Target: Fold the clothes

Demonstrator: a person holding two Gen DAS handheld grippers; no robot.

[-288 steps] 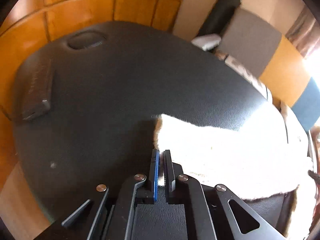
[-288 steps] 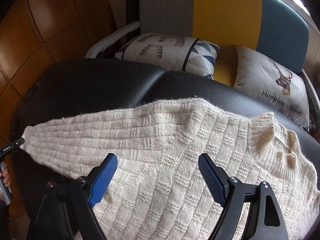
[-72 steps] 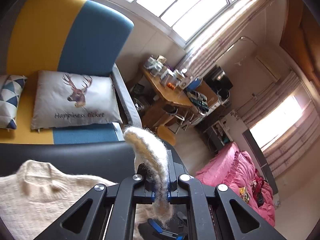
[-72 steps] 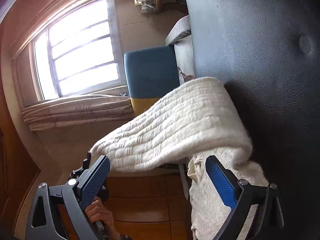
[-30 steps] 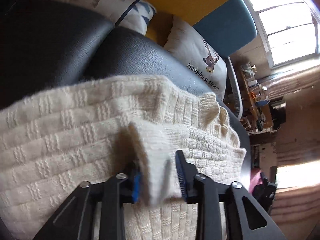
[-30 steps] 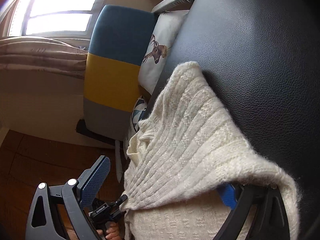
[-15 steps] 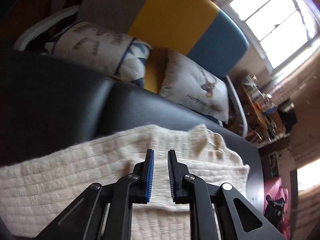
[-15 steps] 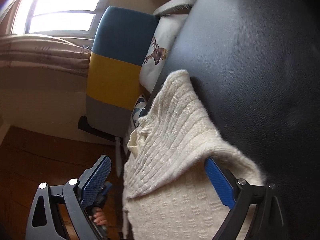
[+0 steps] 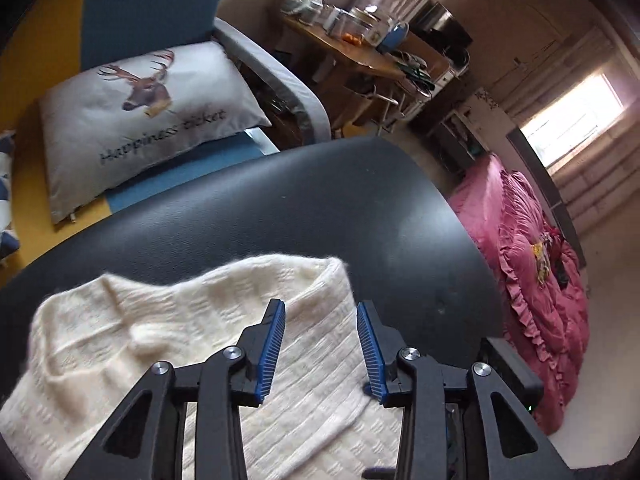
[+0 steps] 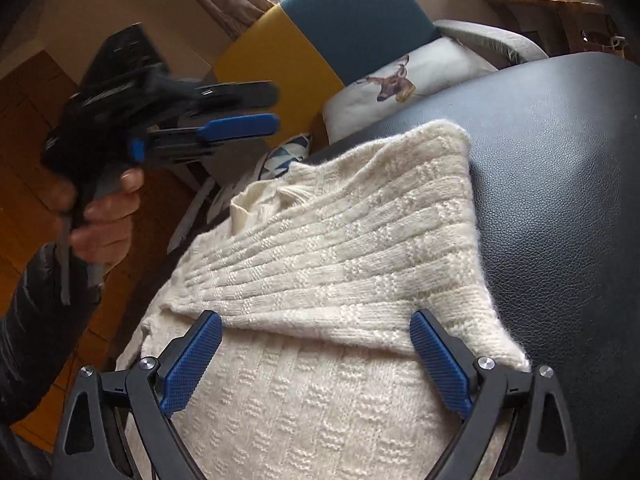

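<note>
**A:** What is the biggest thing in view?

**B:** A black padded leather surface [image 9: 320,208] fills most of both wrist views. Behind it stands a sofa [image 10: 352,12] with yellow and blue back panels and a grey armrest.

**A:** And the garment?

**B:** A cream knitted sweater [image 10: 320,264] lies on the near part of the black surface. One sleeve [image 10: 360,240] is folded across the body, running diagonally, with its wide end toward the far right corner of the sweater.

**A:** What else is around?

**B:** A pink ruffled bedspread [image 9: 540,280] lies past the far edge of the surface, in the left wrist view. On the sofa seat rests a pale cushion [image 9: 136,120] printed with a deer head and the words "Happiness ticket". Further back is a wooden table [image 9: 352,48] crowded with jars.

**A:** How do the tools stand?

**B:** The right gripper [image 10: 316,354] is spread wide, low over the sweater, one blue pad on each side of the folded sleeve's near edge, gripping nothing. The left gripper [image 9: 321,342] is parted to a moderate gap, empty, above the sweater. In the right wrist view, it is raised in the air, clear of the cloth, held by a hand [image 10: 100,216] in a dark sleeve [image 10: 36,320].
</note>
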